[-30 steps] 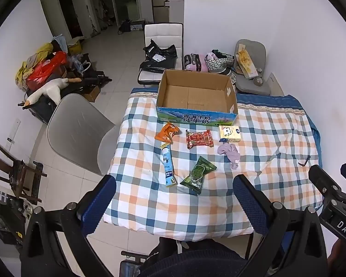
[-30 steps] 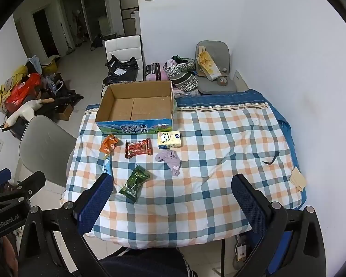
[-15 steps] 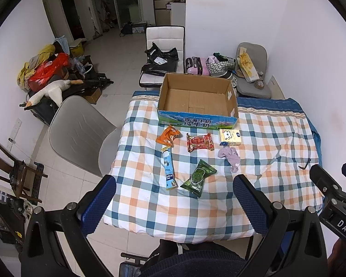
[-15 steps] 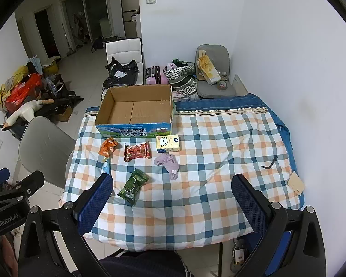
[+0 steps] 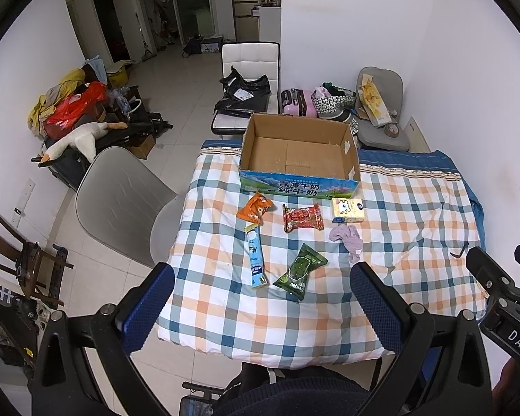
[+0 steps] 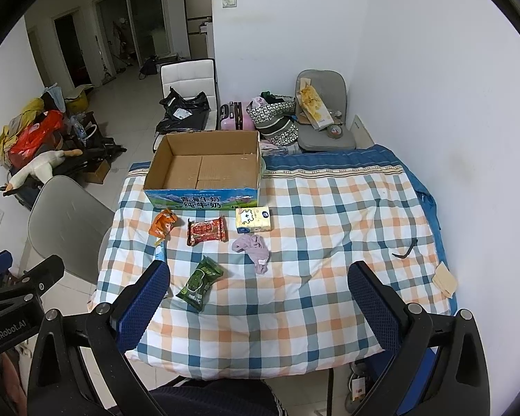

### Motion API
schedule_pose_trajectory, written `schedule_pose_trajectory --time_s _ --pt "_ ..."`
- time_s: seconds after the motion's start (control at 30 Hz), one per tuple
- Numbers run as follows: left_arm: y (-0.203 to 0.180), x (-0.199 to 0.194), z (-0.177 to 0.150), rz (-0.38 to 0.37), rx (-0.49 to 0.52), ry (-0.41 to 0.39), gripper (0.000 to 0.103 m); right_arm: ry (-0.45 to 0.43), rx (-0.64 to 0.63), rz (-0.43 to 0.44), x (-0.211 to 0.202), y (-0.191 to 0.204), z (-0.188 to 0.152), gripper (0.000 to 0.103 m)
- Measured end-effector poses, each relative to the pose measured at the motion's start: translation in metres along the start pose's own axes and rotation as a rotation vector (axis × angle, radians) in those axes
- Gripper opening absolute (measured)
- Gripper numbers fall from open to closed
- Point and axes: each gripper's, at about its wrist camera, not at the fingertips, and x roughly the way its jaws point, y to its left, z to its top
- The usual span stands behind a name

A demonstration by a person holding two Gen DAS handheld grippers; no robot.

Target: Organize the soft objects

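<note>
An empty cardboard box [image 5: 300,152] [image 6: 204,170] stands at the far side of the checked table. In front of it lie an orange snack bag [image 5: 254,208] [image 6: 162,223], a red packet [image 5: 302,217] [image 6: 206,230], a yellow tissue pack [image 5: 347,209] [image 6: 253,219], a purple sock [image 5: 348,239] [image 6: 254,251], a green packet [image 5: 301,268] [image 6: 200,279] and a blue tube [image 5: 256,258]. My left gripper [image 5: 260,298] and right gripper [image 6: 258,294] are open, empty, high above the table's near edge.
A grey chair [image 5: 121,201] stands at the table's left. A white chair [image 5: 249,79] with a black bag and a grey seat [image 5: 381,111] are behind the table. A black strap [image 6: 405,249] and a tan card [image 6: 443,279] lie at the right edge.
Both grippers have risen and drawn back, so the table looks smaller and lower in both views. Nothing on the table has moved.
</note>
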Motion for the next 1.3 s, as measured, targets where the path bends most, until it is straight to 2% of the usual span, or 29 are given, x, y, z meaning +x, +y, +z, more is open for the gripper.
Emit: schedule_pose_trajectory --time_s 0.47,0.57,1.3 --pt "-0.002 0.001 -0.002 0.002 -0.001 -0.004 0.103 -0.004 -0.003 0.002 0.001 0.001 -0.006 0.103" --pt "-0.002 0.001 -0.002 0.002 -0.001 -0.006 0.103 0.000 -0.006 0.004 -0.008 0.000 0.015 0.103" --pt "-0.002 0.000 0.000 0.003 0.001 -0.012 0.103 -0.014 -0.007 0.001 -0.008 0.003 0.009 0.103"
